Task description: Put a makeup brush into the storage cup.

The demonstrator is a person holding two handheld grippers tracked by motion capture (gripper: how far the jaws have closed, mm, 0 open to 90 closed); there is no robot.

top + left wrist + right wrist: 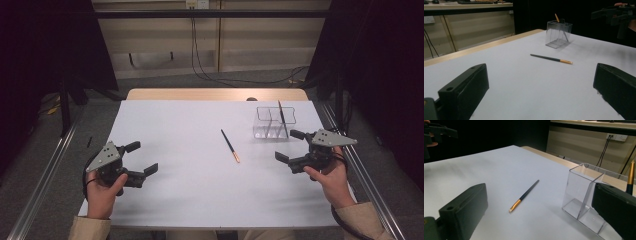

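Observation:
A dark stick with a gold end (230, 145) (551, 59) (524, 195) lies flat near the middle of the white table (190, 195). To its right stands a clear divided box (272, 122) (557, 33) (584, 195), and a second stick (282, 117) (630, 176) leans upright in it. My left gripper (142, 157) (540, 100) is held low at the front left, open, with nothing between its jaws. At the right, just in front of the box, my right gripper (289, 145) (539, 220) is open and empty too.
Metal rails (45, 175) run along both sides of the table. A strip of bare wood (215, 94) borders the far edge, with cables (200, 65) on the wall behind. Dark curtains hang at the left and right.

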